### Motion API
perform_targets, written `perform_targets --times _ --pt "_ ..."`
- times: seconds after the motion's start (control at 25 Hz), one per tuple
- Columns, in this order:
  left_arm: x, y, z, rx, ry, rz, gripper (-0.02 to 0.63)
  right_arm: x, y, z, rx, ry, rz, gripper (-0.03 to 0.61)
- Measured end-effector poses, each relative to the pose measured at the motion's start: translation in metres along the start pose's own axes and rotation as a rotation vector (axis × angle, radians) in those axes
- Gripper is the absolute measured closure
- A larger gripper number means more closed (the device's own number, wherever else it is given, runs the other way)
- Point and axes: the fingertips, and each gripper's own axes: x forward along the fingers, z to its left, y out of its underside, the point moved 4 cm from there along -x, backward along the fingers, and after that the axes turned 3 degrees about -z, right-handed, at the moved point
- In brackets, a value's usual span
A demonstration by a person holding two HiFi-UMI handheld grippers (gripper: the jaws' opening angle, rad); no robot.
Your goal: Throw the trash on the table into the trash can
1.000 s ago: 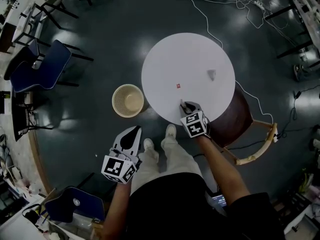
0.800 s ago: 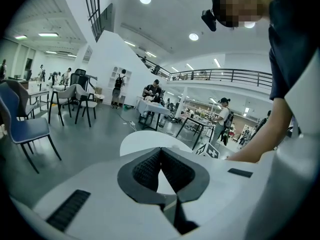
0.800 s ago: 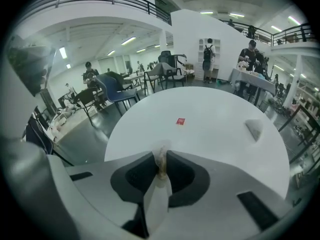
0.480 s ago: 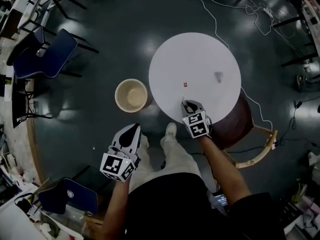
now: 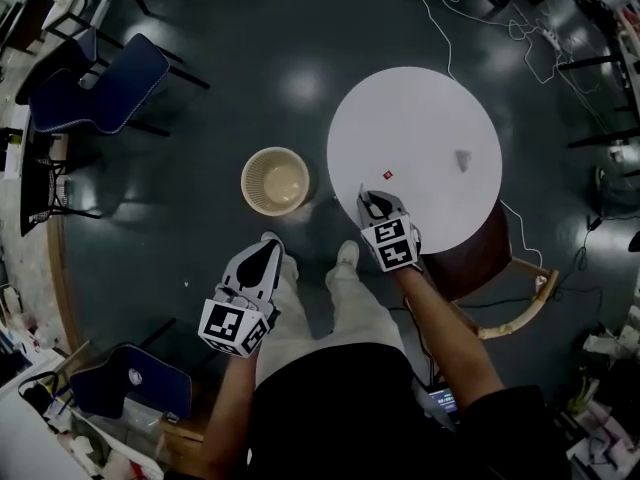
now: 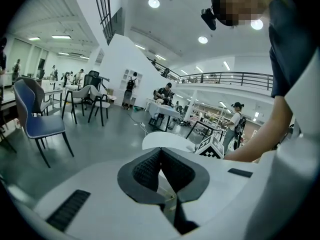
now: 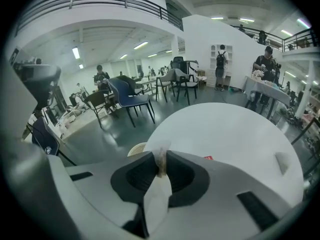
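My right gripper is shut on a strip of white paper trash that sticks out past the tips. In the head view it hangs over the left front edge of the round white table. A small red scrap and a crumpled grey piece lie on the table. The beige trash can stands on the floor just left of the table. My left gripper is low, in front of the can, shut with nothing in it.
A brown chair is tucked in at the table's right front. Blue chairs stand far left. White cables run over the dark floor behind the table. The person's legs and shoes are between the grippers.
The right gripper with the paper has moved left along the table's front edge, nearer the trash can. The left gripper has kept its place by the legs.
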Motion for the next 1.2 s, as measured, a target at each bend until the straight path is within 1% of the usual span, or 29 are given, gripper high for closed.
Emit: perform_targets --times 0.32,0.56,0.8,1.0,1.2 --pt "-0.015 -0.001 0.075 -0.021 -0.017 -0.021 0.598 0.055 -0.043 0.062 -0.043 -0.046 0.008 0.518" --pt "-0.021 0.003 0.126 -0.045 -0.04 -0.016 0.598 0.099 -0.063 0.108 -0.043 -0.1 0.024 0.518" --pt "-0.028 0.018 0.169 -0.085 -0.067 0.001 0.598 0.14 -0.068 0.143 -0.045 -0.129 0.044 0.518" --pt "-0.036 0.042 0.205 -0.104 -0.066 0.018 0.598 0.175 -0.068 0.17 -0.041 -0.143 0.058 0.518" --pt "-0.03 0.067 0.234 -0.125 -0.074 0.043 0.598 0.211 -0.057 0.184 -0.044 -0.155 0.079 0.518"
